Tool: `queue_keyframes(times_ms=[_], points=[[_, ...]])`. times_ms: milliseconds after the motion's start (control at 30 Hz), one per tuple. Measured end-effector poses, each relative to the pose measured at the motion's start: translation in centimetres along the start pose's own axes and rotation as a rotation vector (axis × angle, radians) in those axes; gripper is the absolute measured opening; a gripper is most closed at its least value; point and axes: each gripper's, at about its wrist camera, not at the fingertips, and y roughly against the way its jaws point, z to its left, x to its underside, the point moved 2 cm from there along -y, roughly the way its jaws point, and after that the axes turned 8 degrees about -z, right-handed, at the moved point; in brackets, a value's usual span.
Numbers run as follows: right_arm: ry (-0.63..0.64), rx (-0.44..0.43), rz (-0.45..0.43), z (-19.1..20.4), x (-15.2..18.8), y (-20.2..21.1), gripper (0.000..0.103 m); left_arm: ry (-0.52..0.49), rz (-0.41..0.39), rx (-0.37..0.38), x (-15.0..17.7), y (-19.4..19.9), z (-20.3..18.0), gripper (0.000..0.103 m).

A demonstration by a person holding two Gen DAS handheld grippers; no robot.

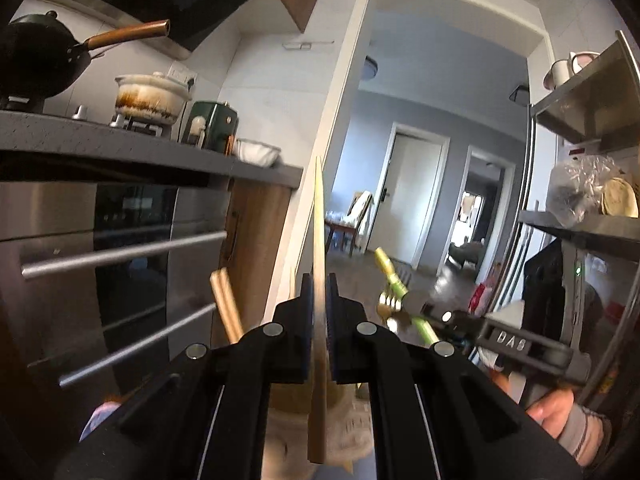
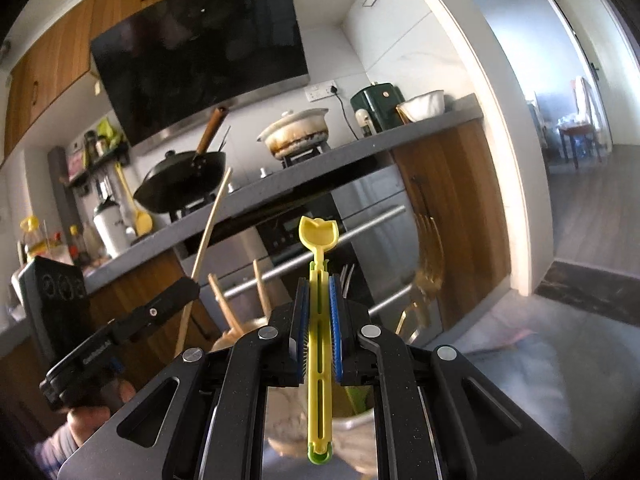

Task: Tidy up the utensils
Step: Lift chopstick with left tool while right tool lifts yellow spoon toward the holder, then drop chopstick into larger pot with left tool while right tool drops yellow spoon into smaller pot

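My left gripper [image 1: 319, 280] is shut on a long wooden utensil [image 1: 319, 220], held upright on edge; it also shows in the right wrist view [image 2: 208, 236] as a thin pale stick. My right gripper [image 2: 319, 280] is shut on a yellow-green plastic utensil [image 2: 319, 236] with a tulip-shaped end; it shows at the right of the left wrist view [image 1: 394, 276]. Both grippers are raised side by side over a holder [image 2: 240, 332] with wooden handles [image 1: 226, 304] and blurred gold forks [image 2: 426, 264] sticking up.
A grey counter [image 2: 360, 148] with a black wok [image 2: 180, 176], a clay pot [image 2: 296, 132] and a green appliance [image 2: 376, 108] runs behind, above a steel oven with bar handles [image 1: 124, 252]. A steel shelf rack [image 1: 592, 216] stands right. A doorway [image 1: 420, 160] opens ahead.
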Motion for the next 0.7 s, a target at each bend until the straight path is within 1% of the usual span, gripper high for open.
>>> queue_keyframes(times_ms=[167,333,500,700], points=[[-0.023,-0.006,-0.001,-0.4,0.7,-2.0,0.011,-0.008,-0.043,-0.043,0.1,-2.1,0.5,0.006],[-0.022,-0.006,-0.005,-0.4,1.8,-3.0,0.011,-0.016,-0.070,-0.059,0.7,-2.9,0.8,0.006],[0.056,0.030,-0.052,0.2,2.9,-3.0,0.011,-0.049,-0.074,-0.061,1.8,-2.8,0.6,0.006],[0.181,0.087,-0.074,1.1,4.0,-3.1,0.011,-0.045,-0.052,-0.049,2.5,-2.7,0.6,0.006]])
